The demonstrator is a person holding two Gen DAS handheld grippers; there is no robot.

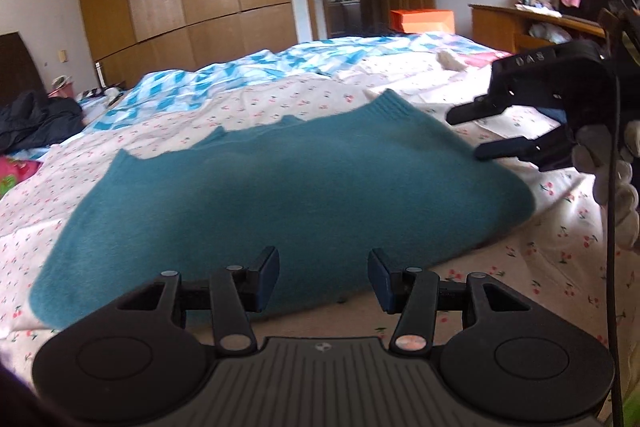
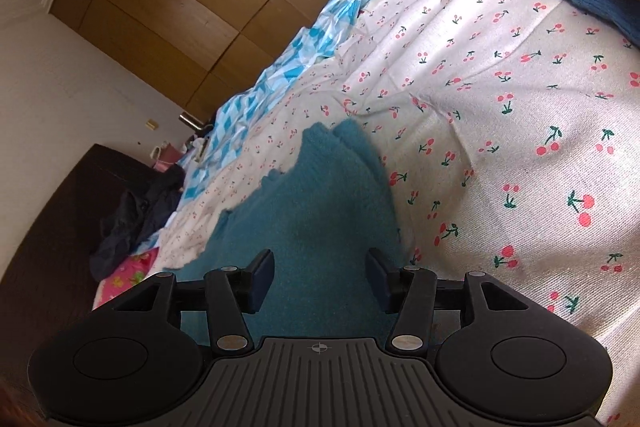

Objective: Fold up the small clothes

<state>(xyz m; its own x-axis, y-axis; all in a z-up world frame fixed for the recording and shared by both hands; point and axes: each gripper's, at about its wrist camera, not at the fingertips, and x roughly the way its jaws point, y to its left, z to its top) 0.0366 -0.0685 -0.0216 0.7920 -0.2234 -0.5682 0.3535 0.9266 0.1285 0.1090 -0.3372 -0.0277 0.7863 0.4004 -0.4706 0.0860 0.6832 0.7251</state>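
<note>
Both grippers have released jaws with nothing between the pads: the left gripper point(image 1: 323, 277) at the near edge of the teal sweater point(image 1: 280, 179), the right gripper point(image 1: 468, 133) over its right side. The sweater lies flat on the cherry-print sheet point(image 1: 560, 247). I would pinch only the top layer, both sides together. The sleeves are hidden; the picture is blurred.

Your left gripper point(image 1: 323, 281) points forward and slightly downward, jaws parted, nothing between the pads. Your right gripper point(image 1: 466, 135) sits at far right, rolled sideways, jaws apart, gripped by your gloved hand point(image 1: 612, 179).
</note>
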